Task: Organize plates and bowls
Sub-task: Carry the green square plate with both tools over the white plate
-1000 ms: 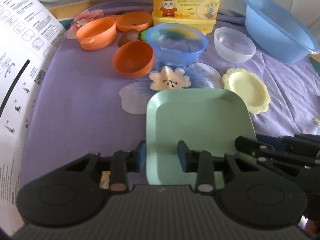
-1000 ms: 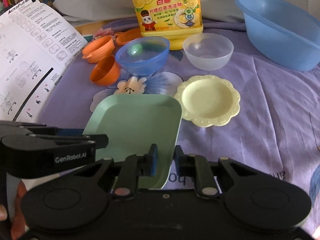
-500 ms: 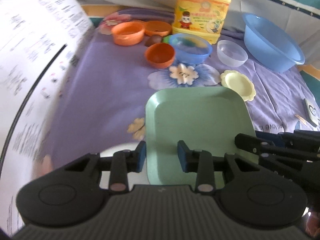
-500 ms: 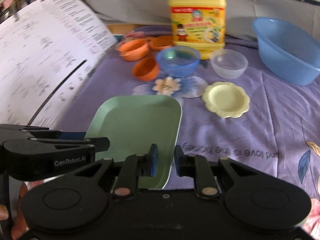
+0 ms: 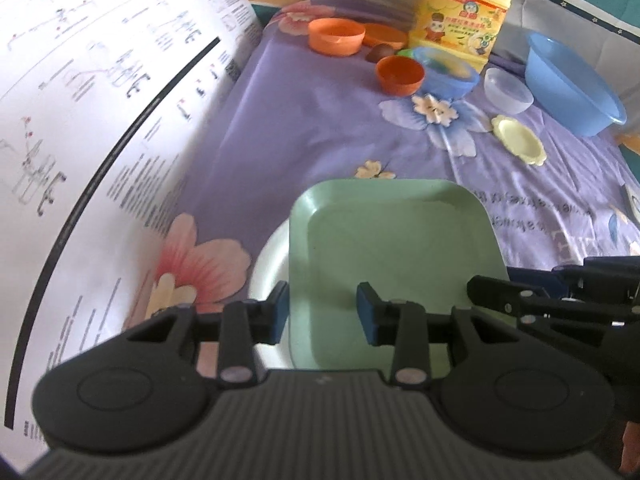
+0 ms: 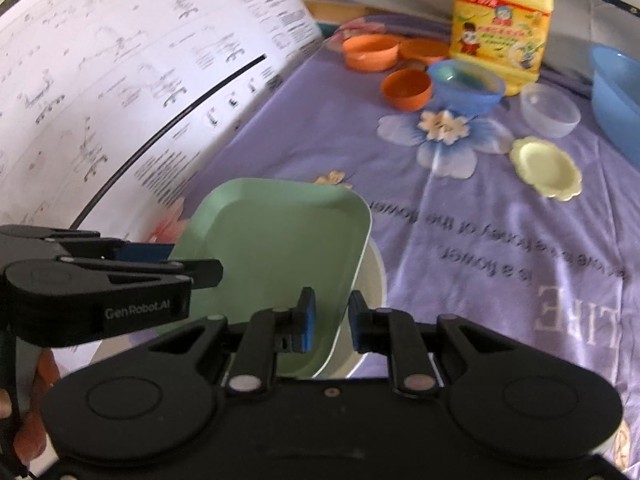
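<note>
Both jaws gripping green plate (image 5: 396, 248) edges

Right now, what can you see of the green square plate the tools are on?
The green square plate is pale matte green, plastic-looking, with rounded corners, a raised rim and nothing on it. The left tool straddles its near-left edge, the right tool its near-right edge. It sits tilted over a white round dish beneath it, on the purple floral cloth.
</note>
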{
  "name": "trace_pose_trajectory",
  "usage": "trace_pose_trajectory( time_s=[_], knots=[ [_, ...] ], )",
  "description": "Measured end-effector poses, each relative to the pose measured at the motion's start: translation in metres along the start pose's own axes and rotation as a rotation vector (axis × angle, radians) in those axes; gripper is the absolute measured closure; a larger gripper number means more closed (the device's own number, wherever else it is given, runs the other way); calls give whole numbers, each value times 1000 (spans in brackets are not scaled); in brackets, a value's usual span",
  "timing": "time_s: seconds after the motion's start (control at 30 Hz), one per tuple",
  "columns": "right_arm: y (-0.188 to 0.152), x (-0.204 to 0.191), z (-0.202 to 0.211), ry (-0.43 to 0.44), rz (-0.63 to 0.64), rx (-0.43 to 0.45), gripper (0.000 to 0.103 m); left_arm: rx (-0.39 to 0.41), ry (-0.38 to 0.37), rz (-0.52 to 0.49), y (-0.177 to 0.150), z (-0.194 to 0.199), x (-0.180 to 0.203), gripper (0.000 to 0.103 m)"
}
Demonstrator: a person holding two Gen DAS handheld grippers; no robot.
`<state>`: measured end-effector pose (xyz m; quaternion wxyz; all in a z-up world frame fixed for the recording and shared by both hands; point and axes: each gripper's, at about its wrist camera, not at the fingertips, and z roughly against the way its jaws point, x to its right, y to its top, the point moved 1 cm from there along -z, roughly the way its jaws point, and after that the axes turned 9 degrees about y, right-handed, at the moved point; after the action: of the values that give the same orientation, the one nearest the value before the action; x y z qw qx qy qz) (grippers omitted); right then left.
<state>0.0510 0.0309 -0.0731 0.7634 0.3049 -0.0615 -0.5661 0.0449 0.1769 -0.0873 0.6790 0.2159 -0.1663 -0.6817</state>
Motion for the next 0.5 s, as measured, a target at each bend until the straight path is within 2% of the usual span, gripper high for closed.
trace_pose_trajectory(
  time_s=[0.5],
  knots=[
    [-9, 0, -19, 6, -12, -67, 85, -27, 4, -23, -9, -17, -1, 68]
  ],
)
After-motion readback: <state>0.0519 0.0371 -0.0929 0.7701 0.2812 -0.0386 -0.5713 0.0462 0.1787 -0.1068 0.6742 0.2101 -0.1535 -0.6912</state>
